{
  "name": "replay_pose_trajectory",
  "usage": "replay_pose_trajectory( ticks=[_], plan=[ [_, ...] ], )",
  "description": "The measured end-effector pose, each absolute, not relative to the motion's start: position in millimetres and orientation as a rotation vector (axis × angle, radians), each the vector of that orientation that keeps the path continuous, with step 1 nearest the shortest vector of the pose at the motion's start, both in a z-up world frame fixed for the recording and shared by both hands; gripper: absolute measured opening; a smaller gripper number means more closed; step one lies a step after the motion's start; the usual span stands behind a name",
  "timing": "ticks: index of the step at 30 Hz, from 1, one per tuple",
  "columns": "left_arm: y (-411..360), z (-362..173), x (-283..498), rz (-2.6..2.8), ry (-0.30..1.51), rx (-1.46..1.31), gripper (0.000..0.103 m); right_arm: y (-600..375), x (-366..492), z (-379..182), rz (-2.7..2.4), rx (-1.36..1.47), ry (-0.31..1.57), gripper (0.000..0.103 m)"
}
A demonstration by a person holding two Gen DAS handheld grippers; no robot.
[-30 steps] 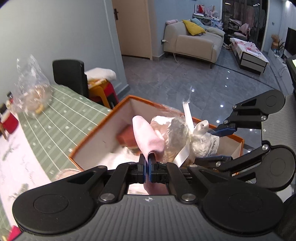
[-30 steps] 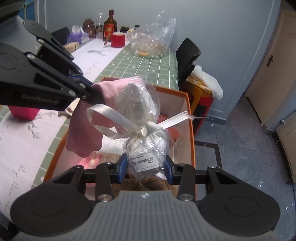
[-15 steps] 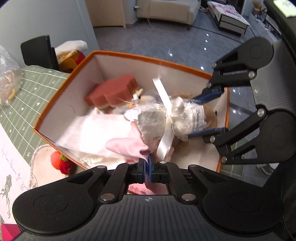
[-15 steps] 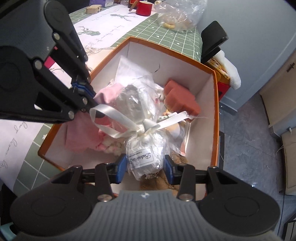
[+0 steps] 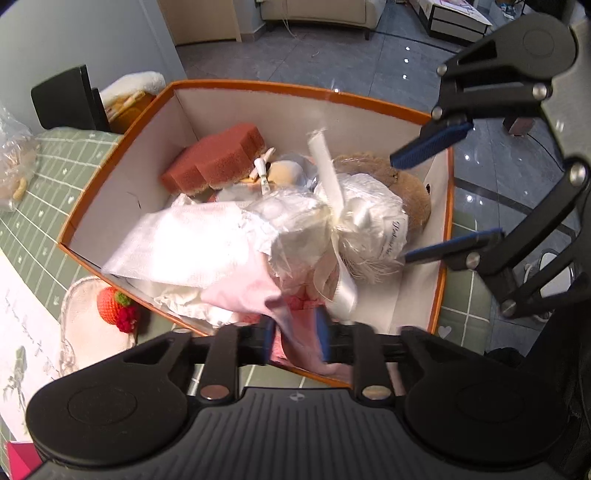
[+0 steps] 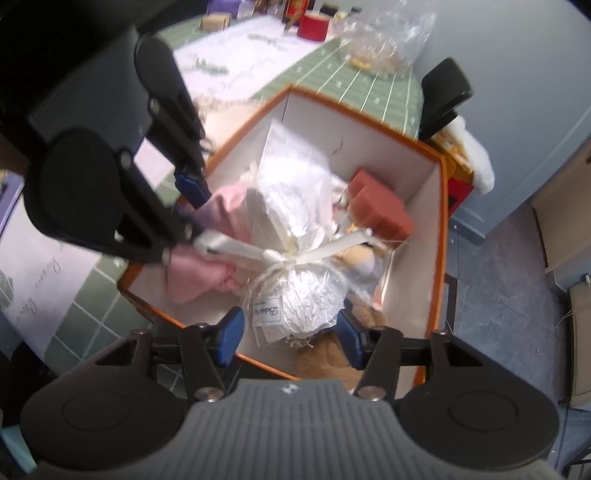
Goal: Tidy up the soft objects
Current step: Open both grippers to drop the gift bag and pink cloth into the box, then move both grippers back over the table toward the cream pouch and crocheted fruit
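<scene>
Left wrist: both tools (image 5: pixel 294 339) (image 6: pixel 290 334) opening over the box (image 5: pixel 122 146); pink cloth (image 5: pixel 258 291) blurred, partly hidden.

Bright indoor light, glare on the wrapped bundle (image 5: pixel 354 225), fisheye-warped edges, slight motion blur.

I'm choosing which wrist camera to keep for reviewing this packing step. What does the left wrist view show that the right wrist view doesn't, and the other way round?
Only the left wrist view shows the crocheted strawberry on the table outside the box, and the sofa beyond.

Only the right wrist view shows the red cup at the table's far end.

Both show the orange-rimmed box, the ribbon-tied cellophane bundle, the pink cloth, the brown sponge, the plush toy, and each hand-held gripper, left and right, jaws opening around cloth and bundle.
</scene>
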State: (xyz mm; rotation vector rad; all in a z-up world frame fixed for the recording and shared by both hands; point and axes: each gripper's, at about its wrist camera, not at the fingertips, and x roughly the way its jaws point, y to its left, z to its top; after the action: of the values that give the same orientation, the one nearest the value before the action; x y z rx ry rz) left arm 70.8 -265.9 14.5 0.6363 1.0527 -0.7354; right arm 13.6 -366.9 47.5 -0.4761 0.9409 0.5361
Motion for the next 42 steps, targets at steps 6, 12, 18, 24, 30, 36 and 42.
replay_pose_trajectory(
  ticks=[6,12,18,24,30,36,42],
  plan=[
    [-262.8,28.5,64.2,-0.716,0.992,0.659,0.056,-374.9,20.7,60.0,0.47,-0.382,0.851,0.055],
    [-259.3,30.8,60.4,-0.706,0.983,0.653,0.058,-353.7,34.5,36.3,0.508,-0.419,0.93,0.037],
    [-255.1,36.0,54.4,-0.692,0.959,0.649,0.058,-347.8,65.1,24.9,0.322,-0.388,0.859,0.035],
    [-243.3,47.8,47.5,-0.682,0.927,0.626,0.059,-340.0,67.9,8.7,0.353,-0.402,0.921,0.042],
    [-225.4,58.6,48.0,-0.664,0.896,0.579,0.06,-347.4,55.7,34.5,0.348,-0.324,0.854,0.042],
    [-203.0,69.6,44.9,-0.615,0.876,0.538,0.064,-343.6,43.1,54.7,0.343,-0.311,0.781,0.042],
    [-176.2,69.1,44.9,-0.563,0.879,0.499,0.065,-323.6,32.0,64.9,0.389,-0.342,0.734,0.045]
  ],
)
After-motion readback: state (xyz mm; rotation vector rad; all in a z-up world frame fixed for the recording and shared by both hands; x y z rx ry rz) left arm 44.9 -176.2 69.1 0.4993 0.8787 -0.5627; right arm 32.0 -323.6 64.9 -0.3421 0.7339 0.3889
